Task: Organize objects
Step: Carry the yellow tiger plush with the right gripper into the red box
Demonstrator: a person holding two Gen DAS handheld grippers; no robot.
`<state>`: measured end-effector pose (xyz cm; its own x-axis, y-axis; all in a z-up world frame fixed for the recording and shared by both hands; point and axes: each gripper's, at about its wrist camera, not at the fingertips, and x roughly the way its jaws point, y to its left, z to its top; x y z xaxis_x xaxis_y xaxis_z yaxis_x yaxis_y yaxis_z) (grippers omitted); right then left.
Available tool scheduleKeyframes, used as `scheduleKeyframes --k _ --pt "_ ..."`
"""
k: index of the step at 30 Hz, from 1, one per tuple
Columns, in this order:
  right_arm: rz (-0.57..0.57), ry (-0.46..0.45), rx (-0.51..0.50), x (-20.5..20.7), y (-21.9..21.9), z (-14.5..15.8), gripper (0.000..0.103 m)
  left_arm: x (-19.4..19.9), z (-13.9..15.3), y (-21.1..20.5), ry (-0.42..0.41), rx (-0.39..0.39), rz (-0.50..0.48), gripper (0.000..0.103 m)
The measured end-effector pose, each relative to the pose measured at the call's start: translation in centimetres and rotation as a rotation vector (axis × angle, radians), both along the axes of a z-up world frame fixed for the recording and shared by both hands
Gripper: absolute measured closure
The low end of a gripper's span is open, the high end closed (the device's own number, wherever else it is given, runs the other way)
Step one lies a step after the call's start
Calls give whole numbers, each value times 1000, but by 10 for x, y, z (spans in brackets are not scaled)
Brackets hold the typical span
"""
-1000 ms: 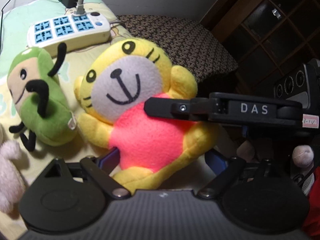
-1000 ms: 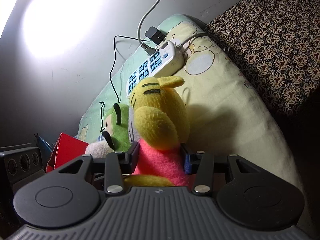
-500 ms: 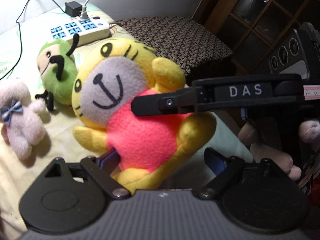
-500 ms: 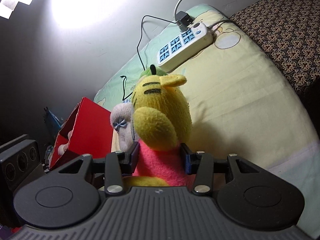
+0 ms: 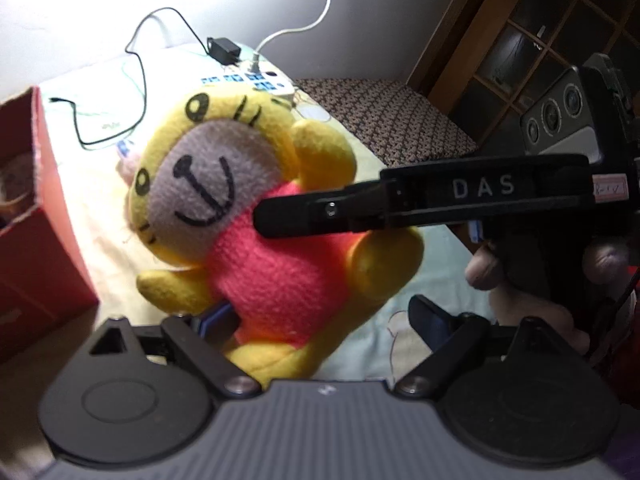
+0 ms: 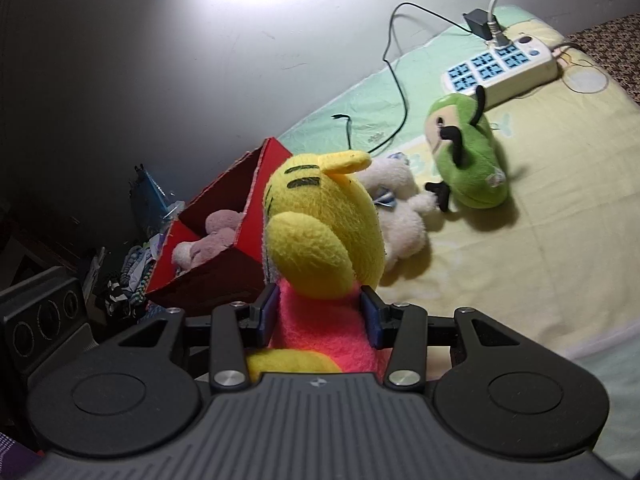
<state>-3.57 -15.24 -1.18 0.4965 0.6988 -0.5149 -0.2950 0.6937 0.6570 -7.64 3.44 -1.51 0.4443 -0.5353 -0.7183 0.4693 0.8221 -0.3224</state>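
A yellow tiger plush with a pink belly (image 5: 256, 240) hangs in the air above the bed. My right gripper (image 6: 320, 316) is shut on the plush's pink body (image 6: 320, 320); its black finger also shows in the left wrist view (image 5: 320, 212), across the plush's chest. My left gripper (image 5: 320, 320) is open, its fingers wide apart on either side of the plush's lower body. A red box (image 6: 224, 264) holding a pink plush (image 6: 208, 240) stands at the left; it also shows in the left wrist view (image 5: 36, 216).
A white plush (image 6: 400, 216) and a green plush (image 6: 468, 160) lie on the yellow bedsheet (image 6: 540, 260). A power strip (image 6: 500, 68) with cables lies at the back near the wall. A dark patterned cushion (image 5: 384, 116) and a wooden cabinet (image 5: 520, 40) are to the right.
The right gripper has carried the tiger plush up and to the left, toward the red box. The box has come into the left wrist view and the green plush has dropped out of it.
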Motion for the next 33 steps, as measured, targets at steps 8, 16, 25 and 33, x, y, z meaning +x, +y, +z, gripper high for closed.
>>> scheduleKeyframes --k 8,16,25,33 --pt "52 -109 30 10 72 33 57 -5 34 82 -112 -25 93 13" --pt "57 -178 56 37 122 52 57 4 57 137 -198 -30 164 13" --pt "15 -204 12 72 166 47 58 53 47 175 -181 -52 239 13" --pt "-35 -154 -87 92 186 16 59 80 17 185 -95 -24 264 12"
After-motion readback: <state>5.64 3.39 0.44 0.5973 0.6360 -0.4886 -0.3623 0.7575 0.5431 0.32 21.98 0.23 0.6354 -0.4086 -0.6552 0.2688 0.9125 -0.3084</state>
